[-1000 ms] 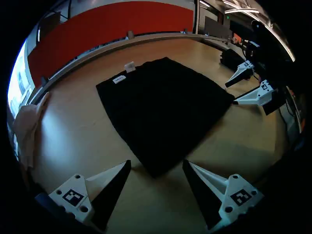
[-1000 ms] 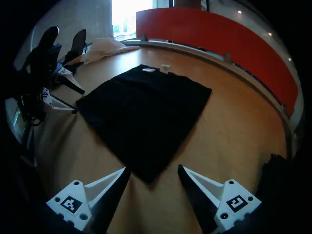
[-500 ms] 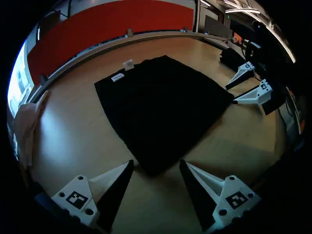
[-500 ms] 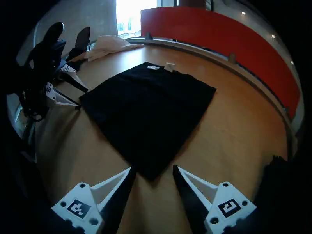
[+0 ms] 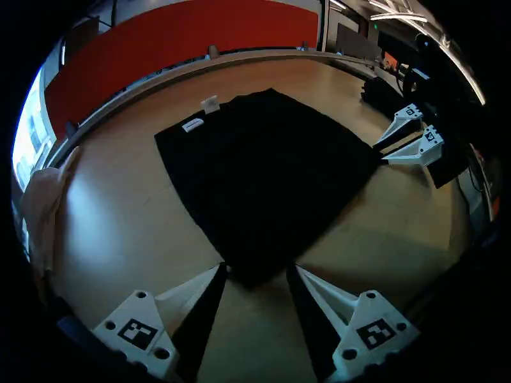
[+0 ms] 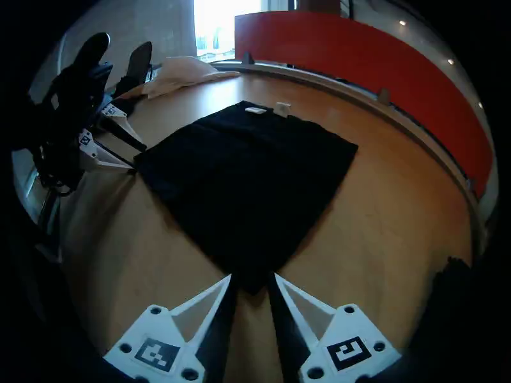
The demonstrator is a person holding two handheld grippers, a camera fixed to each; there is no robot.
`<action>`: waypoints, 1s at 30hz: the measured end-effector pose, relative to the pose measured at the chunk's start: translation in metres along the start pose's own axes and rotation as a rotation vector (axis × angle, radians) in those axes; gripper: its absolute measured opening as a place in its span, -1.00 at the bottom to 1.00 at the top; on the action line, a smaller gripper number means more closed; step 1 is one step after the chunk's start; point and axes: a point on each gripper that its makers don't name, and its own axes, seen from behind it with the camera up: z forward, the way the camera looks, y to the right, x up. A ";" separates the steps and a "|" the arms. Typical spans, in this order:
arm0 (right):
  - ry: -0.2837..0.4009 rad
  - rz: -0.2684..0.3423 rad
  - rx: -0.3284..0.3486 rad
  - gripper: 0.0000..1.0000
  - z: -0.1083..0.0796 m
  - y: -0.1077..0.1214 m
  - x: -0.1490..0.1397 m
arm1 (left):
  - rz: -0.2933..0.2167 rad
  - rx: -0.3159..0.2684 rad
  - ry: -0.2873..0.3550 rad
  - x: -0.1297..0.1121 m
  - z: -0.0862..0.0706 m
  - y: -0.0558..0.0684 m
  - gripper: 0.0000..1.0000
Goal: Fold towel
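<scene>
Two near corners of the black towel [image 5: 268, 172], flat on the table [image 5: 121, 217], now sit between closing jaws.
Left gripper [image 5: 257, 268] jaws narrowed, still spread; right gripper [image 6: 252, 278] jaws nearly together, pinch unclear. Lift for the first fold looks imminent.

Light wooden surface [image 5: 128, 210] spreads ahead of the left hand-held gripper [image 5: 255, 267]. Crumpled beige cloth [image 5: 41, 204] lies far to its left, at the surface edge. Small white block [image 5: 209, 103] sits well ahead, slightly left. Long red wall panel [image 5: 191, 38] runs beyond the surface's curved rim. Bright window [image 6: 214, 22] is far ahead-left of the right hand-held gripper [image 6: 252, 276]. Dark heap [image 6: 457, 287] to its right, kind unclear.
</scene>
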 end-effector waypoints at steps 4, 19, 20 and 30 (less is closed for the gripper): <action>-0.002 0.005 0.000 -0.51 0.000 0.000 0.000 | 0.002 0.000 -0.005 0.000 0.000 0.000 -0.06; 0.008 0.008 0.018 -0.68 -0.003 -0.004 0.006 | -0.015 0.013 -0.019 0.002 -0.001 -0.002 -0.80; 0.010 0.006 0.017 -0.67 -0.004 -0.003 0.007 | -0.015 0.013 -0.021 0.003 -0.002 -0.002 -0.80; 0.062 0.020 0.001 -0.68 -0.017 -0.002 0.031 | -0.033 0.025 0.010 0.021 -0.022 -0.005 -0.80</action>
